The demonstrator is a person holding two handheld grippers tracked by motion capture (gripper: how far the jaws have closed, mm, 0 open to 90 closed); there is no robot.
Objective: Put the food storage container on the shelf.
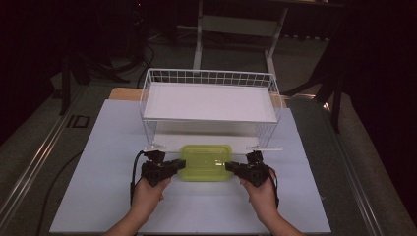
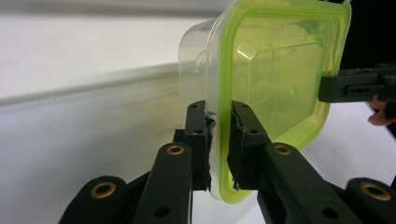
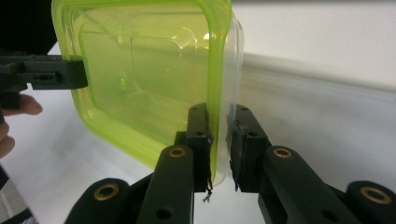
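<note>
A clear plastic box with a lime-green lid (image 1: pixel 205 162) sits just in front of the wire basket, gripped at both short ends. My left gripper (image 1: pixel 182 165) is shut on the box's left rim; in the left gripper view its jaws (image 2: pixel 219 112) pinch the lid edge and clear wall of the box (image 2: pixel 275 70). At the opposite end my right gripper (image 1: pixel 228 167) is shut on the rim too, and the right gripper view shows its jaws (image 3: pixel 219 114) clamping the box (image 3: pixel 144 74). Each gripper view shows the other gripper at the far end of the lid.
A white wire basket (image 1: pixel 211 76) stands upside down like a raised shelf behind the box, with a white flat top (image 1: pixel 209 101) and an open gap beneath. The white tabletop (image 1: pixel 113 147) extends to both sides and toward me. Dark floor and table legs lie beyond.
</note>
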